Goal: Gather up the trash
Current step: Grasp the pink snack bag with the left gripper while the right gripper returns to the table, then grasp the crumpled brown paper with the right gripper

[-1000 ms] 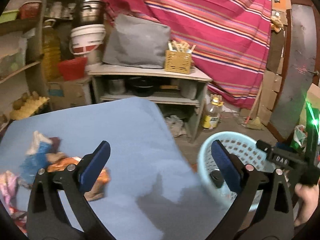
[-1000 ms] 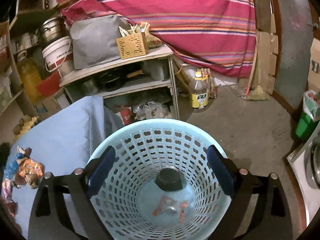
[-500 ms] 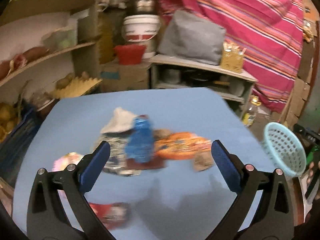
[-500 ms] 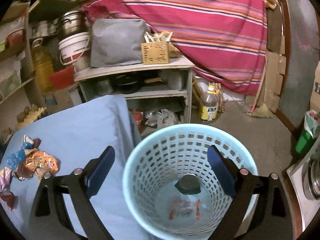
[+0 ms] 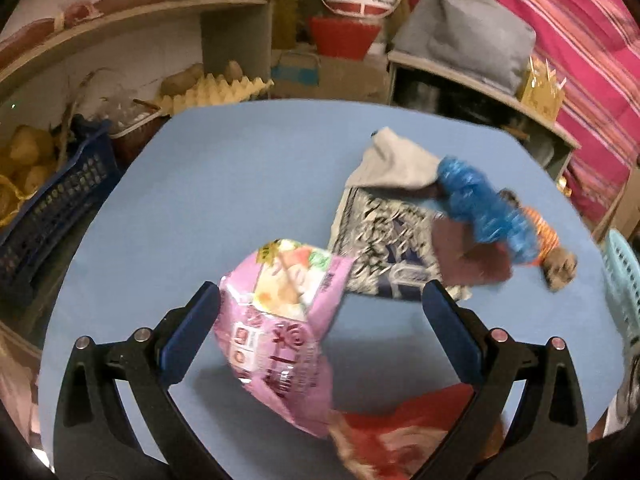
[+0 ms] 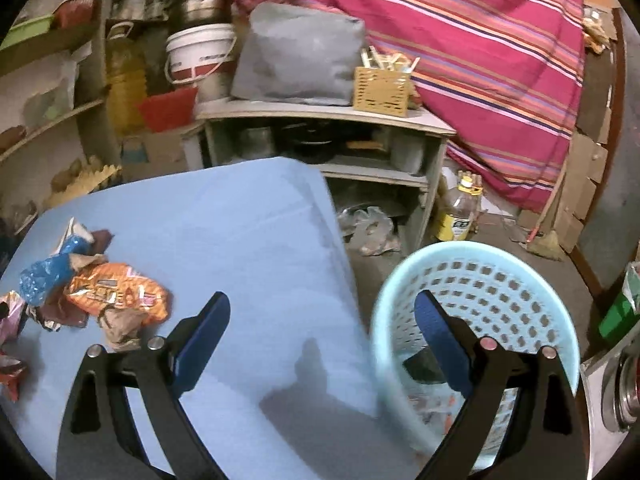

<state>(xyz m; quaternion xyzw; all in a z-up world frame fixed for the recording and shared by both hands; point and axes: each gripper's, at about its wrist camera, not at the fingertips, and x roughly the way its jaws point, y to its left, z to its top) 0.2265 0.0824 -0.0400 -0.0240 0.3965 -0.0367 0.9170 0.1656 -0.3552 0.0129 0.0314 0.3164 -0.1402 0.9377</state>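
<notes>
Now the left gripper (image 5: 320,320) has swung away from the basket (image 6: 476,264) and back over the blue table (image 5: 240,168), jaws spread and holding nothing, with the pink wrapper (image 5: 284,332) lying between them. The right gripper (image 6: 320,340), also agape and empty, has drifted from above the basket toward the table edge. Likely the pink wrapper is picked next; other wrappers lie just beyond it.
</notes>
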